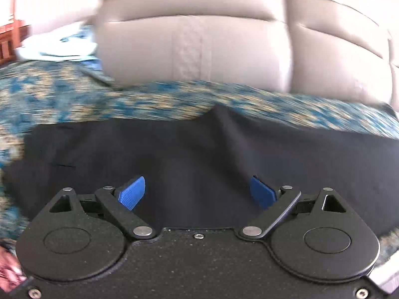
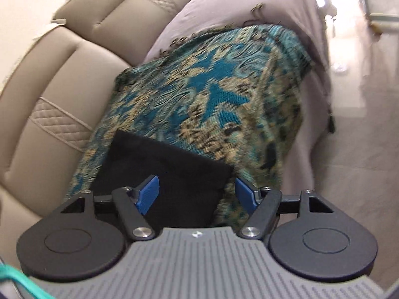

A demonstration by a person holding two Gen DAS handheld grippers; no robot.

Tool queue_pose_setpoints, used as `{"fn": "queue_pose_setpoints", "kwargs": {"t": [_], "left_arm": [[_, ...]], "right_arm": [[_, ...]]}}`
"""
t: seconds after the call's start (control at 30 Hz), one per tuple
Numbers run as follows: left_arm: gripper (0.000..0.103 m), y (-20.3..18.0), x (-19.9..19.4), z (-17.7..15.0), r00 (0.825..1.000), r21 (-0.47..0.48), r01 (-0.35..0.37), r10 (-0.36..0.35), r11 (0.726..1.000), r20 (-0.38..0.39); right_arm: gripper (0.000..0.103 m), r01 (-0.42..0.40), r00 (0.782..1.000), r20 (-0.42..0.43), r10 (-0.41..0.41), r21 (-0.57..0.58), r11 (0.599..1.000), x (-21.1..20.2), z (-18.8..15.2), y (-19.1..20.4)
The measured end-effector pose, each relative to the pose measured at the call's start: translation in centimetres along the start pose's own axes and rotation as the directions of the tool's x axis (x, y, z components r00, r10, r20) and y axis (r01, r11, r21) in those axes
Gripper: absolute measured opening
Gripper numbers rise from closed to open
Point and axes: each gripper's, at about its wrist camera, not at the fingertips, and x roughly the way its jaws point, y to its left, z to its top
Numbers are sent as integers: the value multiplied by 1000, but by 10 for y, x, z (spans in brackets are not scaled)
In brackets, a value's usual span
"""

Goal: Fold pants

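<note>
Pants [image 1: 199,154], smooth dark cloth, lie on patterned woven throw [image 2: 212,87]; both grippers spread wide, empty.

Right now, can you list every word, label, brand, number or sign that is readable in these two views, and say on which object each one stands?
No readable text in either view.
Right gripper: a small pale emblem on its grey ribbed body, too small to read, with no letters that I can tell.
Black pants, patterned throw, sofa: no label or print visible.
</note>
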Motion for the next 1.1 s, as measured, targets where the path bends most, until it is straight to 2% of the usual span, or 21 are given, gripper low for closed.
{"fn": "queue_pose_setpoints", "kwargs": {"t": [0.1, 0.2, 0.27, 0.5, 0.67, 0.77, 0.87, 1.03, 1.1], "left_arm": [[91, -39, 1, -8, 997, 46, 83, -83, 996, -1], [91, -69, 1, -15, 990, 73, 141, -141, 987, -8], [91, -86, 1, -19, 985, 80, 173, -172, 982, -18], [91, -131, 6, -24, 970, 66, 244, -241, 968, -44], [92, -176, 4, -26, 957, 127, 289, -288, 949, -28], [92, -200, 5, -31, 954, 172, 297, -297, 939, -30], [92, -218, 12, -39, 960, 208, 281, -279, 937, -41], [92, -231, 26, -51, 965, 232, 260, -244, 937, -96], [92, -233, 26, -56, 970, 251, 243, -232, 937, -74]], "right_arm": [[80, -19, 1000, -11, 18, -8, 1000, 3, -2, 4], [69, -7, 1000, -4, 7, -50, 999, 2, -4, 12], [66, 4, 1000, -3, -4, -78, 997, 3, -5, 16], [52, 23, 1000, 18, -21, -104, 994, 3, -4, 19], [49, 4, 1000, 20, -2, -115, 993, 5, -4, 22], [44, 22, 999, 31, -18, -148, 989, 10, -5, 27], [41, 18, 999, 40, -11, -170, 985, 12, -4, 29], [39, 0, 999, 47, 8, -169, 986, 14, -2, 27], [37, -2, 999, 46, 10, -165, 986, 14, -1, 26]]}}
